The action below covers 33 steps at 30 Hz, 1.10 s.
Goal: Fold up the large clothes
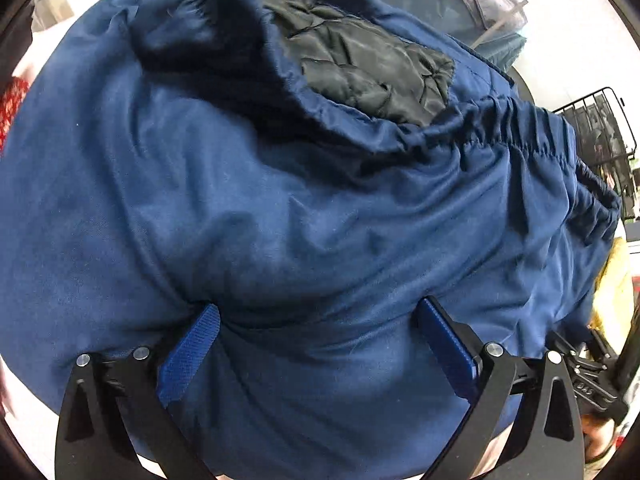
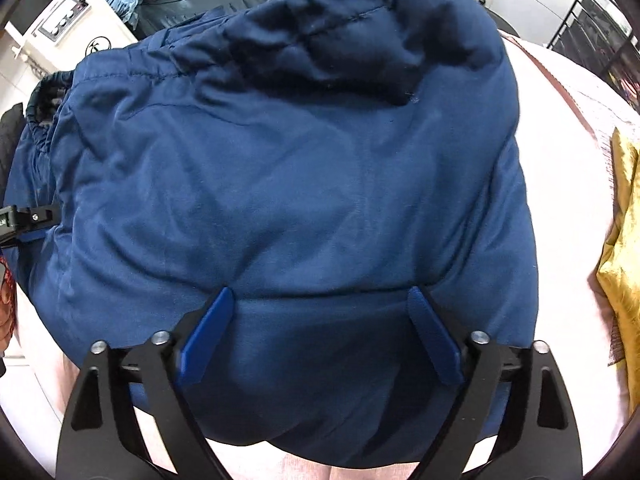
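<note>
Both grippers, left and right, sit spread wide, tips pressed into the jacket, gripping nothing. Looks like flattening mid-fold; next they'd pinch an edge.

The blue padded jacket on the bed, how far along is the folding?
Done: the blue padded jacket already lies as a bunched bundle on the pale pink bedcover, black quilted lining showing.
In hand: left gripper and right gripper press down on it, jaws open.
Left: flattening and neatening.
</note>
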Motion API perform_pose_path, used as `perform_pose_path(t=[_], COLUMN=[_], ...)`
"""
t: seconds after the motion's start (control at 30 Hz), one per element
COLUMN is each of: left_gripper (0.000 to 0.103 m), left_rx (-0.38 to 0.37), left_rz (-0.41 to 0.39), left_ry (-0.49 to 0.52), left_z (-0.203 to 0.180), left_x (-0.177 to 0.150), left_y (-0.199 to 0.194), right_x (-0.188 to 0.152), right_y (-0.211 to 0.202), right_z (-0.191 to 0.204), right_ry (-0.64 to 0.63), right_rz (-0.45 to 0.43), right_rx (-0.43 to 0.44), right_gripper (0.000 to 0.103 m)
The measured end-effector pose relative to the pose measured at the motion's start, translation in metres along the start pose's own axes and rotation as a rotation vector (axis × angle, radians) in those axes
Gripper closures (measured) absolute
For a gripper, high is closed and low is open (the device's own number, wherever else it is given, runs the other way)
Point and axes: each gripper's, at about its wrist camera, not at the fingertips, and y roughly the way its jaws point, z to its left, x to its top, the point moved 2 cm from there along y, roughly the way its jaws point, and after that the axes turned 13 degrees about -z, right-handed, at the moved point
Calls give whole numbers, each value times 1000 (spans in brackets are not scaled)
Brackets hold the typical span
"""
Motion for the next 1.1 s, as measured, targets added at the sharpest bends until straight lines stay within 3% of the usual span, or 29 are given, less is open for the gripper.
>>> perform_pose_path(t=[0.17, 0.3, 0.4, 0.57, 0.73, 0.93, 1.1], left_gripper=[6, 7, 7, 7, 7, 7, 7], left_rx=[-62, -99, -114, -98, -92, -74, -28], left_rz=[-11, -30, -51, -81, -98, -98, -98], left_ry=[0, -37, -85, -72, -136, -200, -230], left_z=[4, 20, 28, 36, 44, 48, 62], left_x=[-14, -23, -36, -56, -65, -75, -86], left_y=[-15, -45, -66, -90, -101, -107, -115], right_x=[5, 10, 12, 7, 5, -2, -8], right_y=[-17, -53, -67, -57, -34, 10, 34], right_z=[-2, -14, -40, -106, -137, -134, -116], right_ry=[27, 50, 87, 285, 468, 521, 488], right_rz=[-20, -122, -151, -118, -67, 53, 86], right_rx=[26, 96, 112, 161, 307, 429, 501], right_gripper=[13, 13, 13, 13, 13, 13, 13])
